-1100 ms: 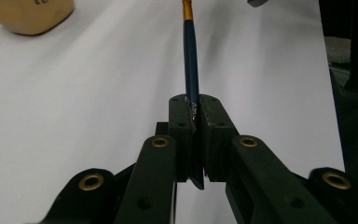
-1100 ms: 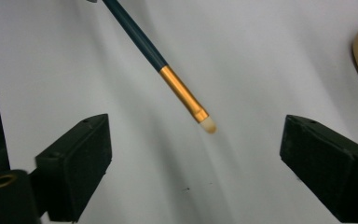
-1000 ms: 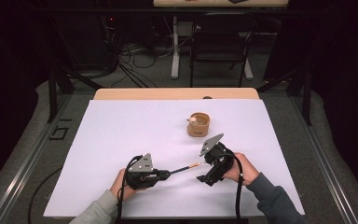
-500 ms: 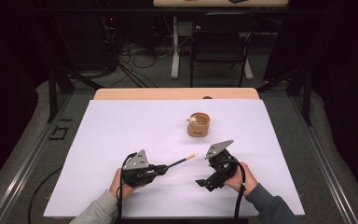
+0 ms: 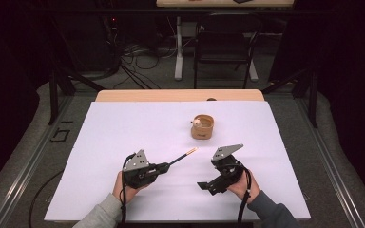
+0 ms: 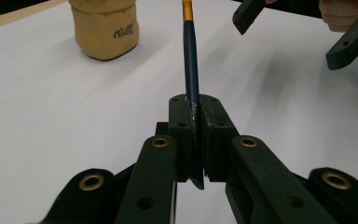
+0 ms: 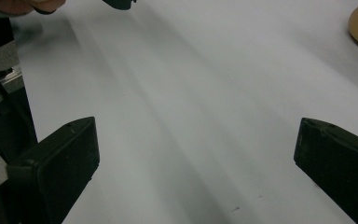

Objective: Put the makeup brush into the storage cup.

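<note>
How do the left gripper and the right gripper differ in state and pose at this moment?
The left gripper is shut on a dark pencil; the right gripper stands wide open with nothing between its fingers. In the high view the left gripper points up and to the right, toward the tan cup, while the right gripper points left, toward the other hand. Both are black, hand-held, and over the white table cover.
</note>
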Demonstrator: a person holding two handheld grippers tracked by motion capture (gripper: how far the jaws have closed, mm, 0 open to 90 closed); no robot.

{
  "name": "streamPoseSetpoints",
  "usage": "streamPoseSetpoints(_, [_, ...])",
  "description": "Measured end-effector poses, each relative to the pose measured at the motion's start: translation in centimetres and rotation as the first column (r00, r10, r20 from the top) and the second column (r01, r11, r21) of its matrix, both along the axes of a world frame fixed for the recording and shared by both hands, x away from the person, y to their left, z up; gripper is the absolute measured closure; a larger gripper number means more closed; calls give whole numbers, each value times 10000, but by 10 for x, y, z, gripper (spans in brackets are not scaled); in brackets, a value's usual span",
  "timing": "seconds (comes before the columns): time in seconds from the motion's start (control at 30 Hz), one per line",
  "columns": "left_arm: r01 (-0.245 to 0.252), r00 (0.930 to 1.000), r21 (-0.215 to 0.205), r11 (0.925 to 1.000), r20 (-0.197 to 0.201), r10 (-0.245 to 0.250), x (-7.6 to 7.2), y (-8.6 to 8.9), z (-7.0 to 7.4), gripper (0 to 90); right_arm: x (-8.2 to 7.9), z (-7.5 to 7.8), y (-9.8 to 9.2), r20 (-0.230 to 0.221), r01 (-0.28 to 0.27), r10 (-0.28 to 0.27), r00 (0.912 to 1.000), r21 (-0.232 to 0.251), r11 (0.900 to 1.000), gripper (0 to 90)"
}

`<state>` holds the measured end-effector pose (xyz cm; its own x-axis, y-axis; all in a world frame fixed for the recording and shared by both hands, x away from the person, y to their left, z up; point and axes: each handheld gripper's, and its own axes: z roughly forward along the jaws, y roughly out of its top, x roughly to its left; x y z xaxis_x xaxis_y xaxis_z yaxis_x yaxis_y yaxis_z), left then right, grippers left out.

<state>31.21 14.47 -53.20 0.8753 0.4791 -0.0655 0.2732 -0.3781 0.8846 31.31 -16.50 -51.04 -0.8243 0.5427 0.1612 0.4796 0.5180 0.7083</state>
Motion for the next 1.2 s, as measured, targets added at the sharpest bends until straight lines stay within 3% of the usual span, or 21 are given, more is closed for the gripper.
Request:
streamPoseSetpoints(0.07, [-171, 9999, -58, 9998, -6, 171, -1, -1, 0, 847, 0, -1, 3, 33, 48, -49, 10000, 298, 9995, 0])
streamPoseSetpoints(0.1, [-234, 9997, -52, 9997, 39, 234, -1, -1, 1, 847, 0, 1, 3, -152, -89, 91, 9998, 83, 9999, 0])
streamPoseSetpoints(0.33, [-726, 9973, -54, 9973, 62, 727, -4, -4, 0, 847, -2, -1, 15, 157, 186, -197, 9997, 652, 9977, 0])
streamPoseSetpoints(0.6, [-1158, 9933, -31, 9933, 61, 1158, -4, -10, -2, 846, 7, -1, 14, -134, 502, -490, 9987, 1092, 9928, 0])
streamPoseSetpoints(0.73, [-1221, 9925, 4, 9925, 66, 1221, -4, -13, -3, 846, 10, -1, 16, -164, 803, -788, 9968, 1382, 9871, 0])
streamPoseSetpoints(0.93, [-1324, 9912, 14, 9912, 81, 1324, -4, -16, -4, 846, 14, -2, 19, -244, 945, -920, 9955, 1375, 9860, 0])
streamPoseSetpoints(1.2, [-1386, 9903, 104, 9903, 105, 1385, -4, -23, -7, 846, 22, -5, 21, -335, 1425, -1387, 9898, 1841, 9725, 44])
